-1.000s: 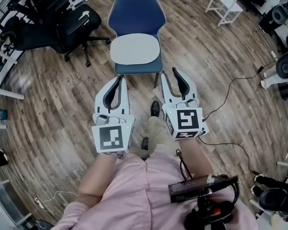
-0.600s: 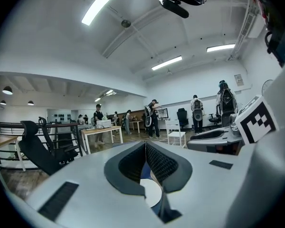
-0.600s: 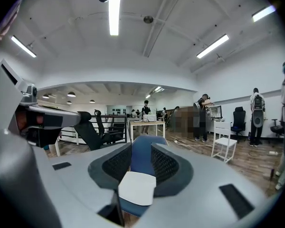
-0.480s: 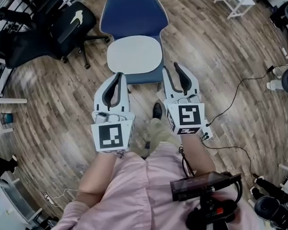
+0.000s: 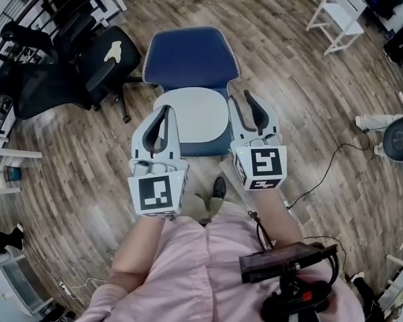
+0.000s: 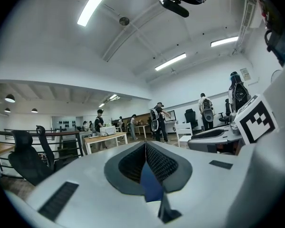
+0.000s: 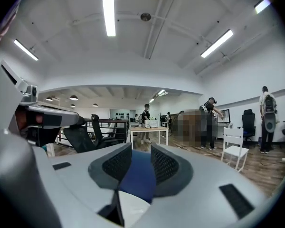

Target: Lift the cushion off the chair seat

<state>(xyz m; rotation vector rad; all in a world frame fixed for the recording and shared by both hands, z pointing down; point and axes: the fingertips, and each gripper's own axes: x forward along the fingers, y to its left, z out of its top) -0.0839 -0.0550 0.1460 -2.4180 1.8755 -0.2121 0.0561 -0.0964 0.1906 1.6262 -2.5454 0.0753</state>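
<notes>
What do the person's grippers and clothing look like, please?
The left gripper and right gripper are white with black textured pads, each bearing a black-and-white marker cube. A black cable leaves the right one. The person's top is pink.

Left gripper [image 6: 146, 147], jaw tips together; blue chair [image 6: 151, 185] shows in the wedge below them; people [image 6: 157, 121] stand far beyond.

Bright, even light from ceiling strip lamps [image 7: 109, 16]; strong fisheye bending at edges, otherwise sharp.
</notes>
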